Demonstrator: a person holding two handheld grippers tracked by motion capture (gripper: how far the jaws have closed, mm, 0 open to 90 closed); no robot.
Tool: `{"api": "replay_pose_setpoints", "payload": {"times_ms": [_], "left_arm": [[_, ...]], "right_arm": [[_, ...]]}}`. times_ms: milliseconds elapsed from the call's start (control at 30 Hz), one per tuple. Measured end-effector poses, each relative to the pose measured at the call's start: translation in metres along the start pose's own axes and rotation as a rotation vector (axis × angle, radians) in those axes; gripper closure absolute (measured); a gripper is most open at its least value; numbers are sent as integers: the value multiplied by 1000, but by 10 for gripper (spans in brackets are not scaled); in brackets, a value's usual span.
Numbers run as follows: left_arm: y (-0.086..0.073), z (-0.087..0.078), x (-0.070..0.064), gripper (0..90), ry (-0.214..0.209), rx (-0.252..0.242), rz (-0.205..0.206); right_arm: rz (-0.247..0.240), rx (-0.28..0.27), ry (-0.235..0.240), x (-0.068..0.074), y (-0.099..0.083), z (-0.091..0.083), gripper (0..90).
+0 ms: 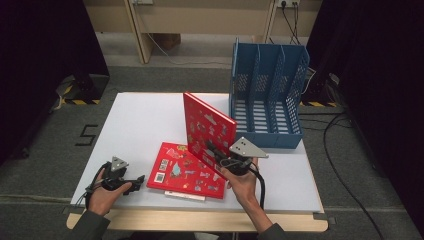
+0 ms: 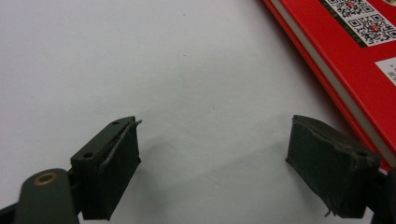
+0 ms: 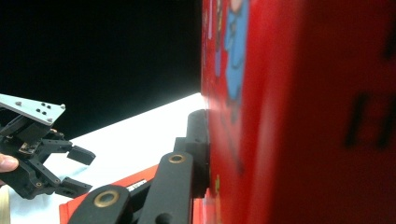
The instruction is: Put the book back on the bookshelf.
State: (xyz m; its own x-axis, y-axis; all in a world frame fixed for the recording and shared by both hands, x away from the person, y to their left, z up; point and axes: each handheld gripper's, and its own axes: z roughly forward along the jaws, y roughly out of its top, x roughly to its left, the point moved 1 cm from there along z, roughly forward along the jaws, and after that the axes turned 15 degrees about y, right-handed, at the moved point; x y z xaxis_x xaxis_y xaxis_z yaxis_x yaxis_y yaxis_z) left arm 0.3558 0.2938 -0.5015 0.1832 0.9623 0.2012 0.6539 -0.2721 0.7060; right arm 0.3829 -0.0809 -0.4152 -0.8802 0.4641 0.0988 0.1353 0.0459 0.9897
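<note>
Upright, red book (image 1: 207, 131) clamped in right gripper (image 1: 226, 159); left gripper (image 1: 131, 184) spread wide, empty, beside flat book (image 1: 187, 171) on table (image 1: 140, 125).

Two red books (image 1: 207, 127) (image 1: 187, 172) with small, perhaps cartoon, pictures; blue perforated file rack (image 1: 267, 87); white table (image 1: 135, 125).

The upright red book (image 1: 207, 127) has a glossy printed card cover that catches the light, and the flat red book (image 1: 187, 172) at 6 o'clock of it shows the same sheen, with pale paper edges. The tabletop (image 1: 145, 125) is smooth, matt white. The left tool (image 2: 215, 163) has matt black plastic jaws faced with what looks like rough, fraying rubber. The right tool (image 1: 220, 155) carries a brushed grey metal plate. The file rack (image 1: 267, 95) at 1 o'clock is perforated blue plastic.
</note>
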Motion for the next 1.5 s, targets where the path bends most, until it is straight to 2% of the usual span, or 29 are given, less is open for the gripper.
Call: {"api": "replay_pose_setpoints", "payload": {"times_ms": [167,400,433,900,1033,1067,1167,1267,1333,1500], "left_arm": [[0,0,1,160,3,2,-2],[-1,1,2,160,0,8,-2],[-1,1,2,160,1,8,-2],[-1,2,2,154,0,13,-9],[-1,3,3,153,-4,16,-19],[-1,3,3,152,-3,16,-17],[-2,3,3,152,-4,19,-17],[-2,3,4,149,-11,23,-27],[-2,4,4,147,-10,22,-29],[-2,4,4,143,-9,23,-29]], "right_arm": [[-21,-4,-19,-2,6,-11,793],[-7,-36,-43,-6,13,-32,792],[-20,-43,-46,-7,13,-35,792],[-18,-76,-120,-12,20,-86,793],[-24,-92,-153,-15,20,-102,792],[-6,-95,-161,-15,21,-106,793],[-4,-102,-196,-20,23,-119,793],[-14,-107,-242,-27,28,-131,793],[-40,-114,-290,-34,31,-136,793],[-35,-122,-352,-52,43,-147,793]]}}
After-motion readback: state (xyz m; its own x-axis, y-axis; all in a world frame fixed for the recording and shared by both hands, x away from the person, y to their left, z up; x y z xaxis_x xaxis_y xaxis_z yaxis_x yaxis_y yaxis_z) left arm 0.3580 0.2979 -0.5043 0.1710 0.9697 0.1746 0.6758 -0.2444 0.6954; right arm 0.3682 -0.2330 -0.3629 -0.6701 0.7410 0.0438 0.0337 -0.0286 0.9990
